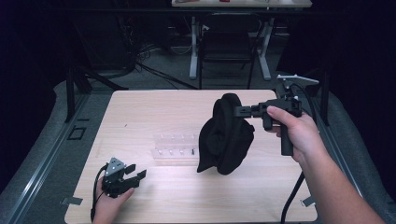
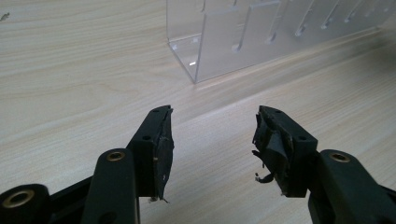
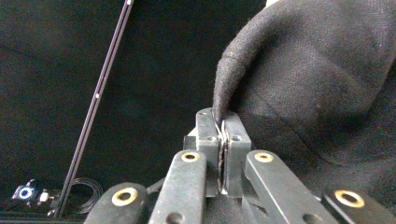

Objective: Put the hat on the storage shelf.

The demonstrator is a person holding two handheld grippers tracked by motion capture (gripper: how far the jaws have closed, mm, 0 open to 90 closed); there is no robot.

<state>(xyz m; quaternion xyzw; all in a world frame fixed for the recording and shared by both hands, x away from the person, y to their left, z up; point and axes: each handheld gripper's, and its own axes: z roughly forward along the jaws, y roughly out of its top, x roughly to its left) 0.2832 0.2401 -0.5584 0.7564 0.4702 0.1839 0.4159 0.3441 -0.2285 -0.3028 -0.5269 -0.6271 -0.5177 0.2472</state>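
A black cloth point(image 1: 226, 135) hangs above the middle of the wooden table point(image 1: 140, 107), its lower end just over the surface. My right gripper point(image 1: 237, 111) is shut on the cloth's upper edge and holds it from the right. In the right gripper view the jaws meet at the right gripper's tip point(image 3: 222, 122), pinching a fold of the black cloth point(image 3: 317, 88). My left gripper point(image 1: 135, 173) rests low at the table's near left corner, open with nothing between its jaws. The left gripper point(image 2: 212, 135) shows bare wood in the gap.
A clear plastic rack point(image 1: 175, 148) lies on the table just left of the hanging cloth; the clear plastic rack point(image 2: 261, 32) stands ahead of the left jaws. A black chair point(image 1: 227, 44) and desk legs stand beyond the far edge. Cables trail off the near edge.
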